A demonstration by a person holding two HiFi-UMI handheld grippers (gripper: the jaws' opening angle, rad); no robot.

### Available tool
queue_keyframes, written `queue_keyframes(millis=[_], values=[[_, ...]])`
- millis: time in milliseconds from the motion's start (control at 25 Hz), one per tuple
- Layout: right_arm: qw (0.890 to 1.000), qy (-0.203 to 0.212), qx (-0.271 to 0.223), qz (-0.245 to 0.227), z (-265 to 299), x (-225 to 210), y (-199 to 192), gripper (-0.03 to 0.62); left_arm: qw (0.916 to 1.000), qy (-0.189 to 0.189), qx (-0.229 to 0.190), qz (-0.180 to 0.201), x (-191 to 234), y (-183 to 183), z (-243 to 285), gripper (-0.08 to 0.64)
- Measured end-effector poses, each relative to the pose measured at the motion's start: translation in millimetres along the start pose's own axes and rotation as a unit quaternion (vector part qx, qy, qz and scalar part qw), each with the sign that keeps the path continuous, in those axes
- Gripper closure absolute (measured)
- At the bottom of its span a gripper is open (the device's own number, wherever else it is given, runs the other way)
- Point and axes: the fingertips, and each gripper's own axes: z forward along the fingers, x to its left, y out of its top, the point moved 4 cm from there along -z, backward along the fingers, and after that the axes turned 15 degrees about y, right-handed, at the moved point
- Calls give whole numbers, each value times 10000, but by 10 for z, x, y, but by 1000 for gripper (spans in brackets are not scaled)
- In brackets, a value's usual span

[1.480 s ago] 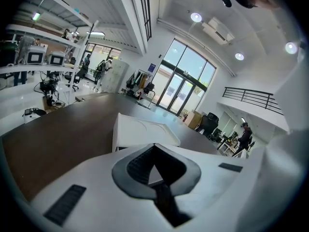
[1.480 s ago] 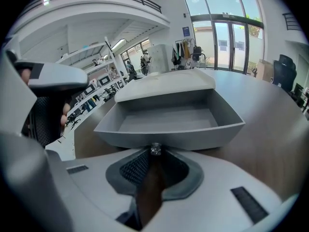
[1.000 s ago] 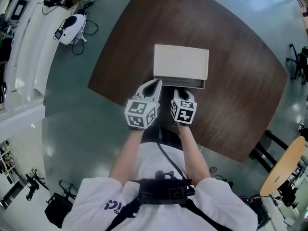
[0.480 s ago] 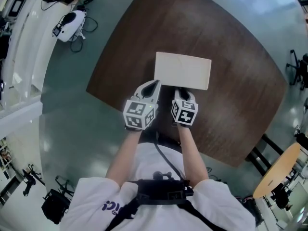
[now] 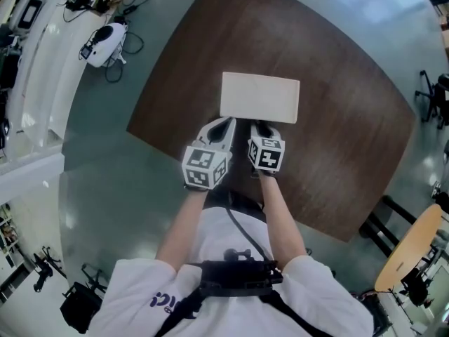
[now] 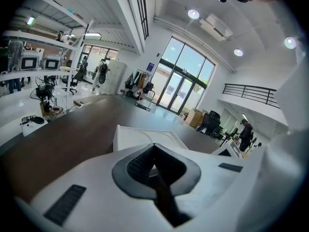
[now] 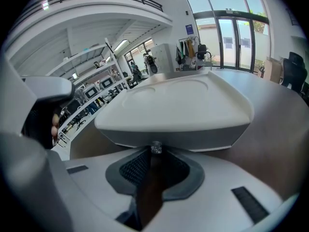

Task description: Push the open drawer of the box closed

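Observation:
A white box (image 5: 259, 97) lies on the dark brown table (image 5: 337, 118). Its drawer front (image 7: 174, 141) sits flush with the box, with a small metal knob (image 7: 156, 148) at its middle. My right gripper (image 5: 261, 126) is shut, and its tips (image 7: 153, 154) rest against the drawer front just under the knob. My left gripper (image 5: 226, 123) is also shut, with nothing in it. It hovers by the box's near left corner (image 6: 140, 138), its tips (image 6: 153, 149) just short of that corner.
The table's near edge (image 5: 175, 156) runs just behind both grippers. A white device with cables (image 5: 104, 39) lies on the floor at the far left. A dark chair frame (image 5: 393, 216) and a round wooden table (image 5: 414, 241) stand at the right.
The drawer stuck out of the box's near side a second ago and is now flush. The right gripper has moved forward with it. The left gripper has stayed beside the corner.

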Motion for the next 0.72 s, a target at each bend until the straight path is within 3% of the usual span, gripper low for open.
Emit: queue_keyframes(millis=[360,680,720], values=[[9996,221,-151,-111,-498,164,-365,520,9992,52,-375,146,-294,-97,-512,552],[9886,500,-1245,-679,-1410,602,-248,522,9964,181,-818,121,-532,-207,-1196,552],[9857,524,-1405,-773,-1544,680,-200,573,9955,234,-908,163,-551,-185,-1295,552]])
